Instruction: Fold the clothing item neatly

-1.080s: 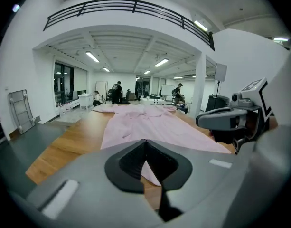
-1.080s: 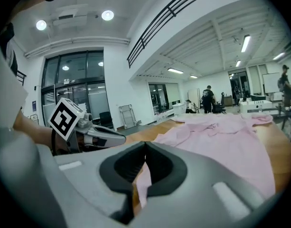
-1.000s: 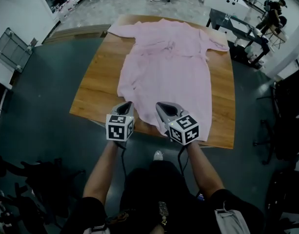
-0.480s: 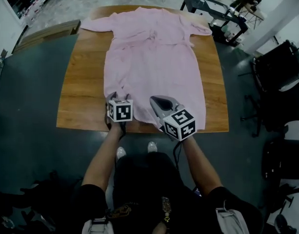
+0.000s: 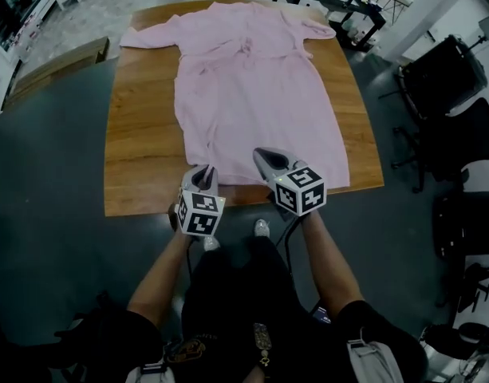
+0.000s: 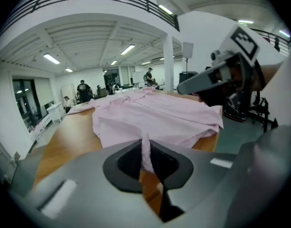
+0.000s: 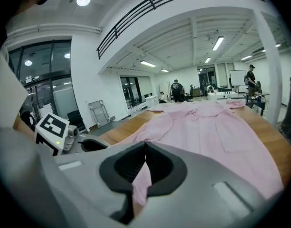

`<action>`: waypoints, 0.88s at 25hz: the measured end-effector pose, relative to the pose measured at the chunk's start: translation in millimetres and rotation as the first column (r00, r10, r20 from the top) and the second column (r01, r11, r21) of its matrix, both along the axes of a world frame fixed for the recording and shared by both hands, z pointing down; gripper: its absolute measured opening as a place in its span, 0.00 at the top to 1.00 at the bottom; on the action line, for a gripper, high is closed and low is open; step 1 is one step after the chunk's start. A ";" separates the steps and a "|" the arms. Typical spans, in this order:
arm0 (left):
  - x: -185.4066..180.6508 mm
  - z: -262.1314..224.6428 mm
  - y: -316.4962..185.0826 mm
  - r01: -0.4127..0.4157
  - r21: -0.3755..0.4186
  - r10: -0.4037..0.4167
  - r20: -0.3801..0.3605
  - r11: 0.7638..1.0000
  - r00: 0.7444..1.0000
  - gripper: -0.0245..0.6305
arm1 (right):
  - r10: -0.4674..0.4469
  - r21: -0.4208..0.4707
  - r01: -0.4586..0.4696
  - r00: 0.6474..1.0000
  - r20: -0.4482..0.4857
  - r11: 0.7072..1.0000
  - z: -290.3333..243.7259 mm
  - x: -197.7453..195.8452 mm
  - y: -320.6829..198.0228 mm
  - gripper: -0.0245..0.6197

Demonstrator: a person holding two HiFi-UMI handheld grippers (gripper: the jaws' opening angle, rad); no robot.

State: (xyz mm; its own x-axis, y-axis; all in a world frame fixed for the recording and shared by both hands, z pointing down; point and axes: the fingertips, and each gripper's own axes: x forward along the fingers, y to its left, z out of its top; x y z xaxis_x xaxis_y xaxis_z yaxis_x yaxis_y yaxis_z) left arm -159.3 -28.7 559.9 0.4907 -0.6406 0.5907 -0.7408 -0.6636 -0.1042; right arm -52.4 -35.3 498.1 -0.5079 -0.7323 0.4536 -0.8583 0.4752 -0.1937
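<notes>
Pink robe [image 5: 256, 94], hem apparently in just-closed left claw [image 6: 146, 151] and right claw [image 7: 144, 148]

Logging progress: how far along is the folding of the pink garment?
Done: the pink garment lies spread flat on the table. In hand: the left gripper, whose jaws have just been closing, and the right gripper each pinch its near edge. Left: every fold.

The pink robe [image 5: 256, 94] lies flat down the middle of the table [image 5: 140, 142], from near edge to far edge. Bare wood runs along both sides, wider on the left. Open dark floor [image 5: 53, 174] surrounds the table. Office chairs [image 5: 443, 70] stand well apart on the right.
</notes>
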 end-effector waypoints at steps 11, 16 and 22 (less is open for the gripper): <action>-43.9 21.1 62.3 0.019 -0.089 -0.016 0.030 0.996 0.999 0.91 | -0.162 -0.059 0.158 0.983 -0.089 0.986 27.1 -37.9 -17.6 0.96; -61.7 24.9 74.6 0.043 -0.105 -0.038 0.054 0.994 0.998 0.91 | -0.235 -0.090 0.226 0.967 -0.100 0.970 32.2 -64.4 -52.7 0.95; -66.2 34.0 78.2 0.057 -0.126 -0.049 0.070 0.990 0.996 0.91 | -0.297 -0.084 0.286 0.939 -0.175 0.955 35.3 -94.6 -110.2 0.80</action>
